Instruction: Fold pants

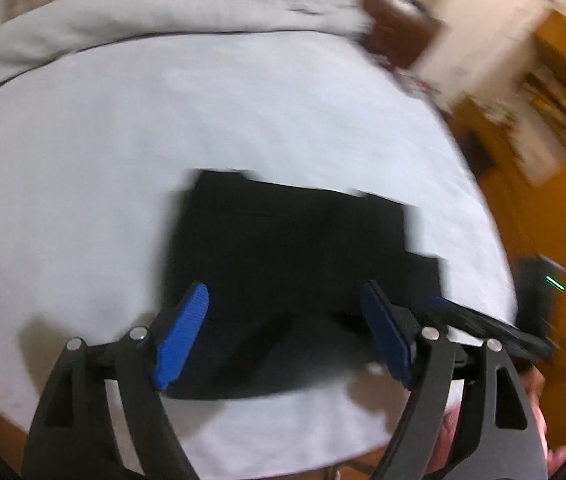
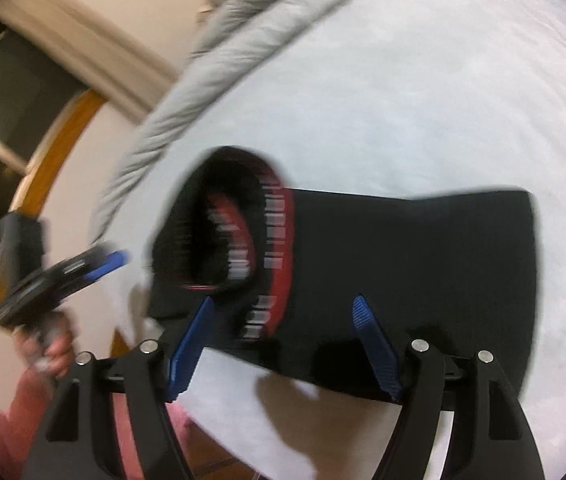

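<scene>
Your left gripper [image 1: 283,336] and right gripper [image 2: 283,344] both gape, gripping nothing. Black pants [image 2: 403,264], folded to a soft rectangle, lie mid-frame under them on the white bedsheet [image 2: 423,100]; red-lined waistband left.

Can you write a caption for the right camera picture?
Open right gripper over folded black pants on a white bed.

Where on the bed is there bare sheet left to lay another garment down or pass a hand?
Bare white sheet lies between the folded black pants and the bunched grey blanket, and also left of the pants. The near edge is crowded: the left gripper and right gripper hang there, jaws open.
</scene>
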Tool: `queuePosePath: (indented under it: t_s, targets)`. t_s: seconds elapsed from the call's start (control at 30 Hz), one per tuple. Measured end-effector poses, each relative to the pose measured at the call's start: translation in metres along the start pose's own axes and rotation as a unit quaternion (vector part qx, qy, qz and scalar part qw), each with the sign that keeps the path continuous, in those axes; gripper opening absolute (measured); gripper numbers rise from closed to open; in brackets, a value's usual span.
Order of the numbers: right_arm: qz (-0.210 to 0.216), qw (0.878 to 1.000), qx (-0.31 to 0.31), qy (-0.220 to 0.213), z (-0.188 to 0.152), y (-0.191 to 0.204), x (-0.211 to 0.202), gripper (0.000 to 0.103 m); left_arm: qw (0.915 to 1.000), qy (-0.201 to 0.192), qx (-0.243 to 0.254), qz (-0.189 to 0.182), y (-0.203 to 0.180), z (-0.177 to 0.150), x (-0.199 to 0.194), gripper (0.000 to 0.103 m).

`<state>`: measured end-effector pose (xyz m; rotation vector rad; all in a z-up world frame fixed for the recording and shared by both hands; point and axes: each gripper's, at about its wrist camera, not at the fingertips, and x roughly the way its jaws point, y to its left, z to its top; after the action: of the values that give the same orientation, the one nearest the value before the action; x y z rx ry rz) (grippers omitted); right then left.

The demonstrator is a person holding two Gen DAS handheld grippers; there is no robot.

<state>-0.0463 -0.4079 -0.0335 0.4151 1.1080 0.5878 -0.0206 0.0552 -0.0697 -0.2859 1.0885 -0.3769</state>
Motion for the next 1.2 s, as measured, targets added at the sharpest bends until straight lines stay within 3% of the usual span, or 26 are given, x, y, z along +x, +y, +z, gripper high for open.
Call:
queuePosePath:
  t_s: [0.13,0.33,0.43,0.53,0.57,0.6,0.63,0.77,0.83,0.93,1.1,1.13,1.2]
  targets:
    - [0.028,0.998,-0.059,0.019,0.005,0.041,0.017,0.073,0.998,0.027,-0.034,0.046,0.021,0.005,0.023,0.077]
    - [0.034,0.992,-0.115,0.043,0.014,0.077,0.048,0.073,0.9968,0.048,-0.042,0.048,0.033,0.006,0.043,0.077]
    - [0.05,0.991,-0.108,0.056,0.019,0.079,0.064,0.072,0.9968,0.047,-0.042,0.049,0.038,0.014,0.044,0.077]
    - [0.098,0.988,-0.096,0.077,0.022,0.081,0.079,0.04,0.9965,0.047,-0.042,0.055,0.036,0.014,0.043,0.077]
    - [0.099,0.987,-0.092,0.082,0.021,0.08,0.081,0.019,0.9964,0.048,-0.042,0.055,0.037,0.014,0.044,0.077]
    - [0.093,0.988,-0.089,0.088,0.021,0.077,0.083,0.006,0.9964,0.049,-0.042,0.055,0.036,0.014,0.043,0.078]
    - [0.096,0.988,-0.082,0.092,0.02,0.073,0.081,0.005,0.9964,0.049,-0.042,0.055,0.034,0.014,0.041,0.078]
    - [0.179,0.98,-0.045,0.073,0.015,0.053,0.042,0.005,0.9968,0.045,-0.032,0.058,0.031,0.011,0.034,0.079]
    - [0.156,0.984,-0.037,0.077,0.009,0.04,0.03,0.005,0.9966,0.045,-0.02,0.065,0.025,0.009,0.038,0.082]
    - [0.074,0.989,-0.023,0.127,-0.01,0.014,0.051,0.004,0.9936,0.065,-0.007,0.092,0.018,0.006,0.052,0.083]
    - [0.08,0.988,-0.001,0.132,-0.015,0.007,0.062,0.006,0.991,0.064,0.005,0.117,0.013,0.002,0.064,0.086]
    - [0.077,0.989,-0.005,0.13,-0.013,0.009,0.059,0.01,0.991,0.064,0.002,0.118,0.014,0.002,0.063,0.086]
    - [0.082,0.99,-0.005,0.116,-0.01,0.01,0.05,0.032,0.9916,0.064,0.003,0.113,0.012,0.004,0.058,0.086]
